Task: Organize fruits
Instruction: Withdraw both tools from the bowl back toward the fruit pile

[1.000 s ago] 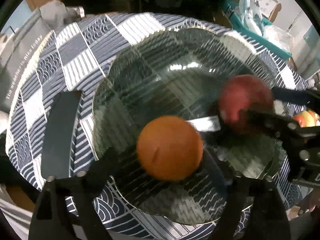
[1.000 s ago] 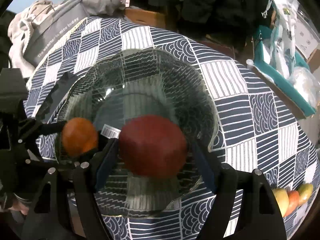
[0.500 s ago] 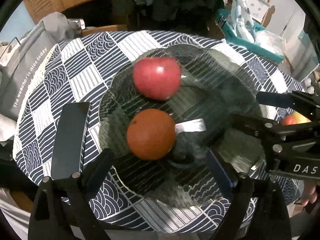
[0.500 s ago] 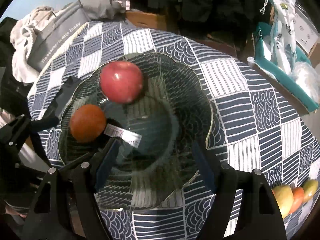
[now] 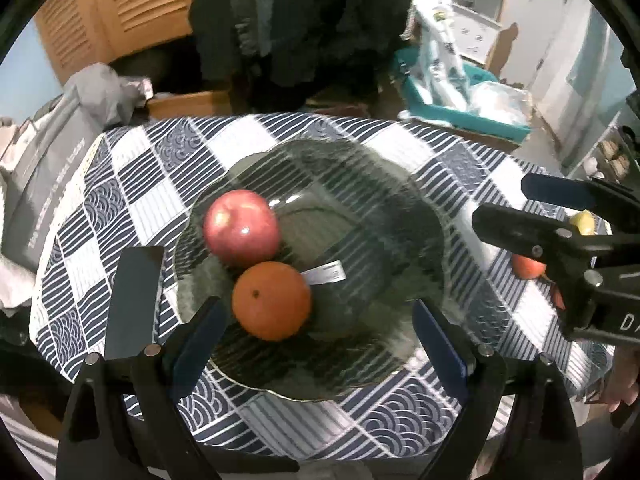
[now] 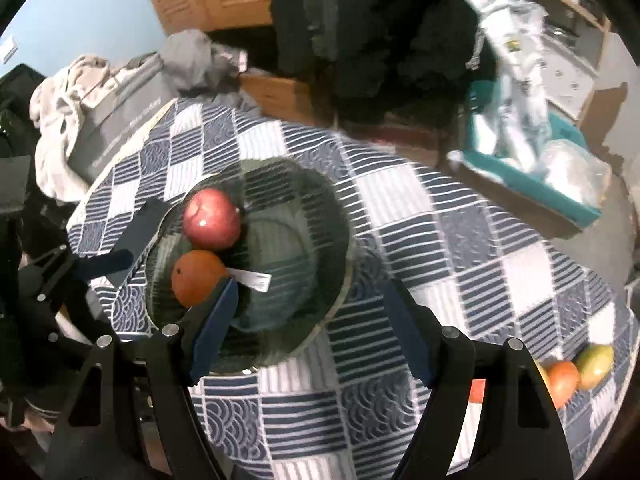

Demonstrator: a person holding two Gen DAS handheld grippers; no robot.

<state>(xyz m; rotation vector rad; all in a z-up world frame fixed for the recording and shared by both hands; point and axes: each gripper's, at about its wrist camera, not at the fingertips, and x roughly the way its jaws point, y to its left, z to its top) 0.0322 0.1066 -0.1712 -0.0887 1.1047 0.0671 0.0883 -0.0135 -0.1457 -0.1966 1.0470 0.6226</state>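
Note:
A red apple and an orange lie touching each other in a dark glass bowl on the checked tablecloth. A white label shows beside the orange. My left gripper hangs open above the bowl's near side, nothing between its fingers. My right gripper is open and empty too, above the bowl's right edge; the bowl, apple and orange sit to its left. In the left wrist view the right gripper appears at the right edge.
More fruit lies at the table's right edge: a green-yellow one and orange-red ones. A grey bag and clothes sit beyond the table's left side. A teal bin with plastic bags stands behind on the right.
The right gripper let go of the red apple, which rolled left to rest against the orange. Both grippers have risen and pulled back from the bowl.

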